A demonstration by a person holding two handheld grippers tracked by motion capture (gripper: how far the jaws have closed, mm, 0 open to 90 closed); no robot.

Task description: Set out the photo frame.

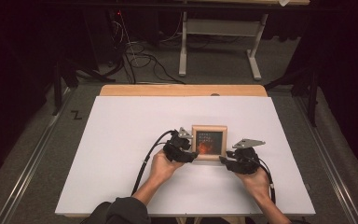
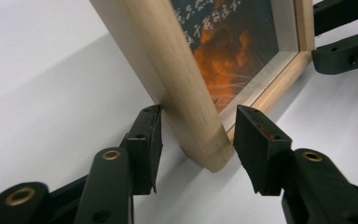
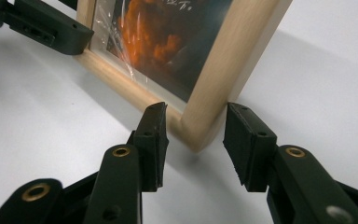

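Upright on the white desk (image 1: 121,140), a little right of the middle and nearer the front edge than the back: a small wooden picture frame (image 1: 209,142), its glass face showing an orange shape on a dark ground with pale script across the top. Well apart from every corner of the desk.

Left gripper (image 1: 186,154) at the frame's lower left corner, held in the person's left hand (image 1: 161,167). Seen along its own view, jaws astride that rounded corner of the frame (image 2: 186,84); one pad touching or just beside the back of the wood, the other standing just off the front face. Loosened, not clamped on the wood.

Right gripper (image 1: 227,161) at the frame's lower right corner, held in the right hand (image 1: 257,182). Along its own view, jaws astride that corner of the frame (image 3: 223,70), one pad at the front rail, the other close against the outer side; cannot tell whether the pads press the wood or merely flank it.

Black cable (image 1: 144,161) trailing from the left gripper toward the front edge.
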